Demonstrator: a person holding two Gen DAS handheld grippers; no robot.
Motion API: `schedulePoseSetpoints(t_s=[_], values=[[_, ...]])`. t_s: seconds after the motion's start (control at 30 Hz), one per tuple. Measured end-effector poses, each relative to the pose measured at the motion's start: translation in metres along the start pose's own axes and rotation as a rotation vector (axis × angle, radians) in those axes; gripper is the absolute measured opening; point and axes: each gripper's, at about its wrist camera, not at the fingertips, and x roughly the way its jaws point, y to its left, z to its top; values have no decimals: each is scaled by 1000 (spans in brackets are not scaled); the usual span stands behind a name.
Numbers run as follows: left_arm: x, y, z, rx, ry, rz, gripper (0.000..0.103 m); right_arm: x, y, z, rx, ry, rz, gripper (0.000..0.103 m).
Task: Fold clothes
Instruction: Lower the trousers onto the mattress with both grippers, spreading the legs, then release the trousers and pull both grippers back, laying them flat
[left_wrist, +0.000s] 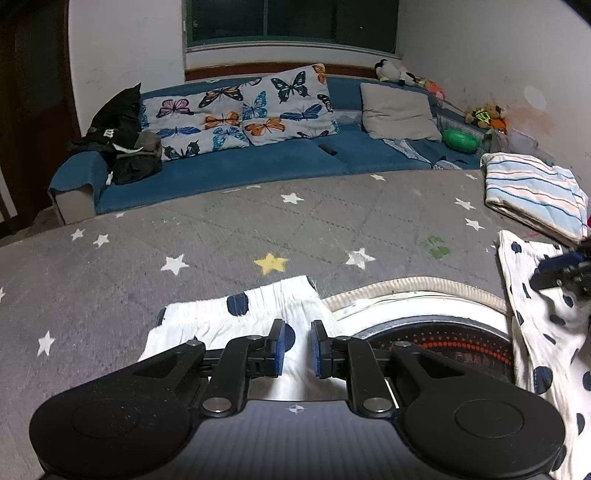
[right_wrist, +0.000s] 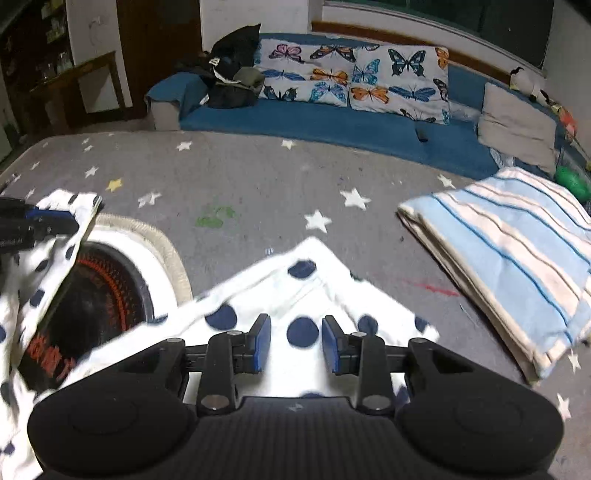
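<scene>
A white garment with dark blue dots (left_wrist: 258, 314) lies on the grey star-patterned surface (left_wrist: 221, 229), draped partly over a round black and orange heater top (left_wrist: 443, 343). My left gripper (left_wrist: 297, 349) is open, its blue pads on either side of a fold of the cloth. My right gripper (right_wrist: 296, 343) is open over another part of the same garment (right_wrist: 303, 291), jaws wider apart. The right gripper shows at the right edge of the left wrist view (left_wrist: 565, 273); the left gripper shows at the left edge of the right wrist view (right_wrist: 37, 225).
A folded blue and white striped cloth (right_wrist: 517, 266) lies on the surface to the right. A blue sofa (left_wrist: 258, 158) with butterfly cushions (left_wrist: 240, 110), a grey pillow, dark clothes and toys runs along the far edge. A green ball (left_wrist: 461, 140) sits at the back right.
</scene>
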Motion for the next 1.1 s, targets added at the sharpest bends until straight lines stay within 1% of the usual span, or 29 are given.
schedulePoseSetpoints(t_s=[0.07,0.2,0.3,0.43,0.5,0.57,0.63,0.7,0.87,0.97,1.1], values=[[5,-1,3,10,-10,12,16,7,3,6,14,-11,11,32],[19,-3,11,26,-38,64,16,18,8,18,22,-36,33,38],[29,4,19,-36,-48,97,16,23,11,25,18,-57,45,47],[34,18,29,-164,-48,93,17,29,16,35,12,-85,60,48],[31,24,29,-192,-51,78,17,33,18,40,9,-99,68,48],[24,28,27,-198,-55,57,17,26,19,33,2,-93,76,48],[15,29,24,-190,-54,56,26,17,18,22,-6,-81,84,48],[3,31,18,-182,-53,49,30,8,18,11,-14,-69,91,48],[-31,34,-7,-162,-26,44,30,-16,17,-17,-34,-40,110,47],[-56,32,-25,-138,-25,39,30,-30,17,-33,-45,-22,122,46],[-89,25,-51,-110,-30,55,30,-47,17,-55,-61,-4,127,43]])
